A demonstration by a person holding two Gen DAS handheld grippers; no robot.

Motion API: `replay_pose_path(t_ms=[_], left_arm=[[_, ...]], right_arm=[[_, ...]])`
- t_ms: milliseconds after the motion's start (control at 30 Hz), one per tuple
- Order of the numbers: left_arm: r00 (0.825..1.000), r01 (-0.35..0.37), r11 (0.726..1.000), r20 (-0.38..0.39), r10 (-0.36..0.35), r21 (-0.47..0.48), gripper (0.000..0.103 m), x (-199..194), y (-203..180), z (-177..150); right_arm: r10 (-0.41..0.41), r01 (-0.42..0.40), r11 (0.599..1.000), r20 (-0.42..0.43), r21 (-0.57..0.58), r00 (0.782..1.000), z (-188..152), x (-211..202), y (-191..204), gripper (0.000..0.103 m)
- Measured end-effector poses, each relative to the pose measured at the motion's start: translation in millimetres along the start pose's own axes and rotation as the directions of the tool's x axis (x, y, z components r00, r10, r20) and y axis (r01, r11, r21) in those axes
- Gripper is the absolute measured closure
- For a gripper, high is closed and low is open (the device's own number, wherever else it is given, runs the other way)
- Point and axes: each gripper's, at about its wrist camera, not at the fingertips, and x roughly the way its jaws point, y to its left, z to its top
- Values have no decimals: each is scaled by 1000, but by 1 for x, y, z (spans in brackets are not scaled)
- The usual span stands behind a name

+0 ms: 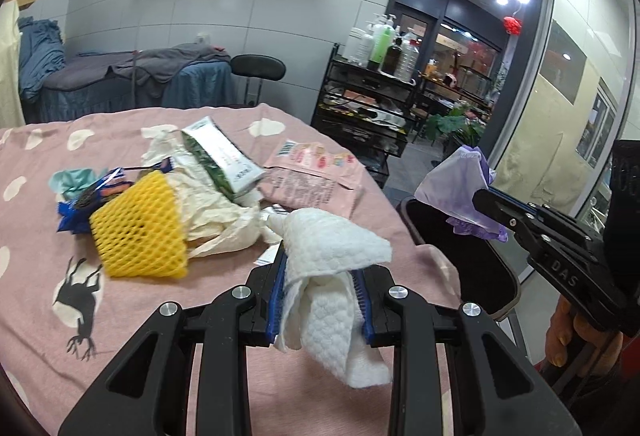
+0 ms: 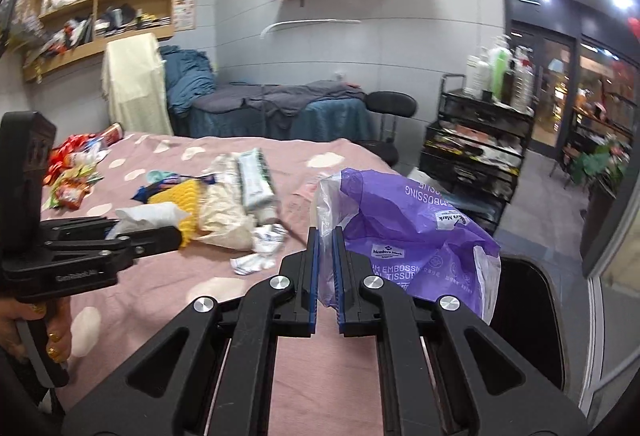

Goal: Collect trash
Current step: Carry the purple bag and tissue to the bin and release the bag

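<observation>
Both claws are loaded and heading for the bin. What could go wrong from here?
The left claw pinches the white tissue only at its middle; loose ends could slip free. The right claw grips just the purple bag's clear edge, so it may slide out and miss the bin.

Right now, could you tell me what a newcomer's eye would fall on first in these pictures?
Probably the two loads: the left gripper is clamped on a white paper towel, and the right gripper pinches a purple plastic bag beside the black bin. Next, the yellow foam net in the trash heap on the pink bedspread.
</observation>
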Motion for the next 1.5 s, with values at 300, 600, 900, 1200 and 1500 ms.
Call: replay_pose_path(t_ms=[300,600,900,1200,1500], left_arm=[[997,68,996,-28,-66,54,74,22,-30,8],[992,123,987,-53,-118,100,74,41,-58,15],[981,177,977,-98,-165,122,74,58,-81,15],[971,214,967,-136,-195,139,74,71,-99,13],[952,274,945,-189,-241,177,74,94,-132,15]], right_arm=[[-104,113,971,-56,210,993,-26,14,-80,95],[-178,217,916,-142,337,974,-55,35,-135,95],[-216,308,864,-260,398,941,-86,64,-169,91],[-290,370,821,-240,435,926,-99,50,-178,30],[-377,416,785,-180,459,909,-96,12,-178,16]])
